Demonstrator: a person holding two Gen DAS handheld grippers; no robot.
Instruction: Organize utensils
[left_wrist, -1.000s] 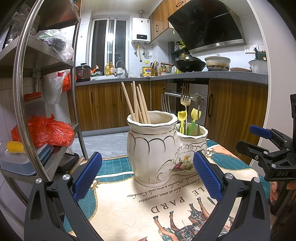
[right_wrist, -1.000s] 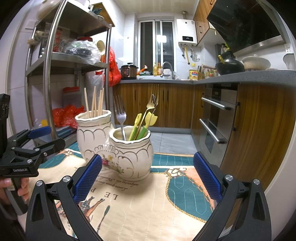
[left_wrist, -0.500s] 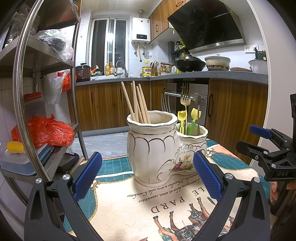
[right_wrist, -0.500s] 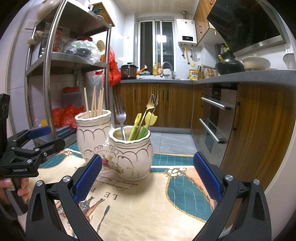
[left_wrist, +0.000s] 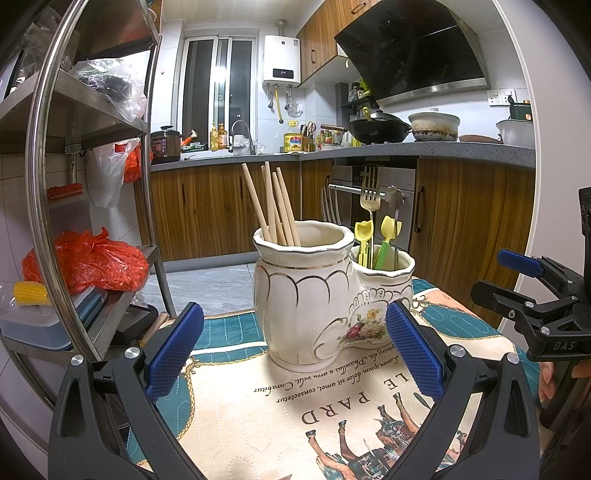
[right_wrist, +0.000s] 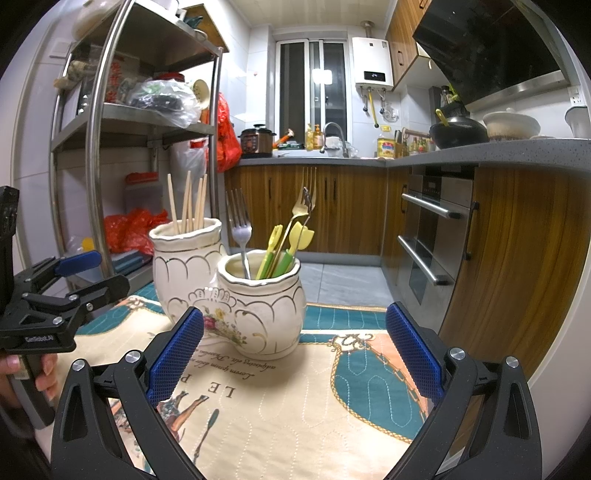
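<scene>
A white double ceramic holder stands on the patterned table mat. Its taller pot holds several wooden chopsticks; the shorter pot holds a silver fork, a gold fork and yellow-green plastic utensils. My left gripper is open and empty, just in front of the taller pot. My right gripper is open and empty, in front of the shorter pot. Each gripper shows at the edge of the other's view.
A steel shelf rack with red bags stands left of the table. Wooden kitchen cabinets and an oven lie beyond. The table's far edge is just behind the holder.
</scene>
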